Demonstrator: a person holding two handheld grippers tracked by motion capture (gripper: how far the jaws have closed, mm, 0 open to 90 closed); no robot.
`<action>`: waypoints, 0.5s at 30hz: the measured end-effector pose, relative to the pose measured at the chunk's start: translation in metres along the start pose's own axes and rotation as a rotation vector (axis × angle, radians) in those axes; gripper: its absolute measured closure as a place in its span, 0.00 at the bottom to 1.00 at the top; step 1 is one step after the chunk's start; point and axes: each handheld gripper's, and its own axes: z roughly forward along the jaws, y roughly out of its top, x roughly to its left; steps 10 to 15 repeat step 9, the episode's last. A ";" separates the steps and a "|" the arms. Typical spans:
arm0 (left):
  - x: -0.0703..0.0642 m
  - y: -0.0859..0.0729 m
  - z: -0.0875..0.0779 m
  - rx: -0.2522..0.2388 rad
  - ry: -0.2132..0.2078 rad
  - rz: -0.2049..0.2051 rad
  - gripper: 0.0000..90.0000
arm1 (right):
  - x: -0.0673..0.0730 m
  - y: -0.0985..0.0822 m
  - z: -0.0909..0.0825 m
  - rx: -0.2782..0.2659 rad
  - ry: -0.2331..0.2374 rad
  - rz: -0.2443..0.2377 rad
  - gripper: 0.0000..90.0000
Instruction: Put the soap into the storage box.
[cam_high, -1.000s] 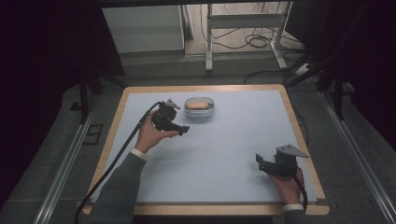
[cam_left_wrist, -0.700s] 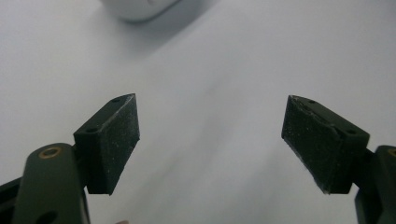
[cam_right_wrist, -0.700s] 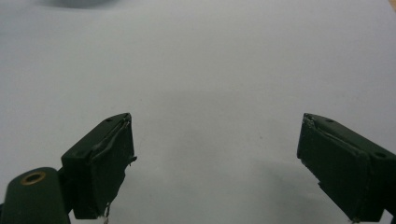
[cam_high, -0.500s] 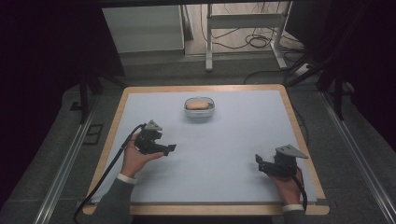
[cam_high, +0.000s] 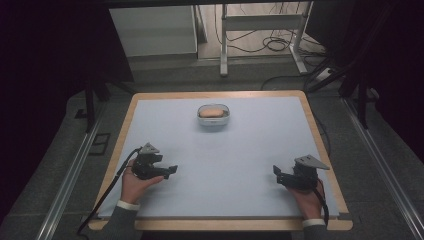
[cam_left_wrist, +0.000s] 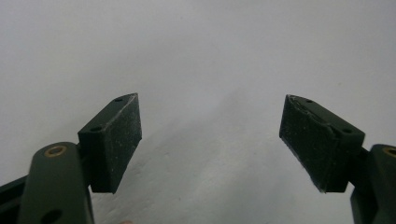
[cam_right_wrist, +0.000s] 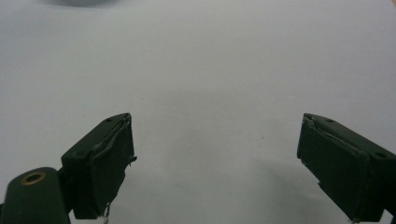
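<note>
Evidently both my grippers, left (cam_high: 172, 169) and right (cam_high: 276, 171), sat wide open and empty near the tabletop's front corners; the bowl (cam_high: 213, 115) stood near the back edge, so I'd judged parking them level best.

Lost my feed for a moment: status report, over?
Left gripper open, empty, near table edge. Right gripper open, empty. Bowl with orange object at far centre, untouched. Nothing between.
</note>
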 end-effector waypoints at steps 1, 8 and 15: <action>0.000 0.000 0.000 0.000 0.000 0.000 0.23 | 0.000 0.000 0.000 0.000 0.000 0.000 0.12; 0.005 -0.001 0.000 0.011 0.020 0.002 0.22 | -0.002 0.000 -0.001 -0.005 0.015 0.018 0.12; 0.005 -0.001 0.000 0.011 0.020 0.002 0.22 | -0.002 0.000 -0.001 -0.005 0.015 0.018 0.12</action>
